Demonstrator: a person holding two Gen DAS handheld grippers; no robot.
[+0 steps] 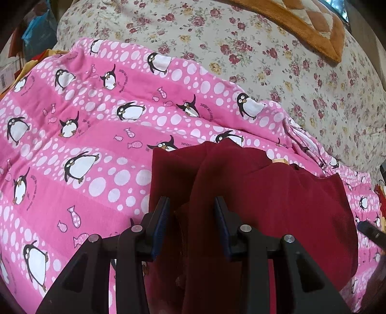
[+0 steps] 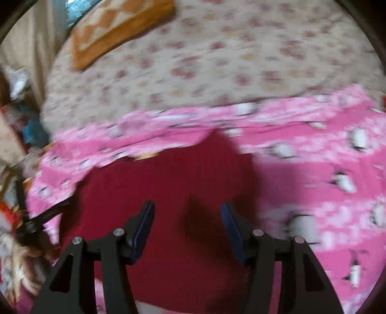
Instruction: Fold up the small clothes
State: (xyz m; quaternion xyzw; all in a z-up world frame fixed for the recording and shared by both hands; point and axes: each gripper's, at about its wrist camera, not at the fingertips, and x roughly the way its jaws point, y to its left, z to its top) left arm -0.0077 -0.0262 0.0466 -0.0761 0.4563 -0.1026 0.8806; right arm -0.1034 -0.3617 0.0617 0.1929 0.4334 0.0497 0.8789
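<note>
A dark red garment (image 1: 277, 193) lies on a pink penguin-print blanket (image 1: 84, 145). One raised fold of it runs between the open jaws of my left gripper (image 1: 191, 203), whose blue pads (image 1: 164, 217) stand apart on either side of the fold. In the blurred right wrist view the same red garment (image 2: 168, 193) spreads under my right gripper (image 2: 188, 207), which is open and empty just above the cloth. The pink blanket (image 2: 313, 169) shows around it.
A floral bedsheet (image 1: 265, 60) covers the bed beyond the blanket, with an orange patterned cushion (image 1: 301, 21) at the far end. It also shows in the right wrist view (image 2: 115, 26). Clutter lies off the bed's left edge (image 2: 14, 217).
</note>
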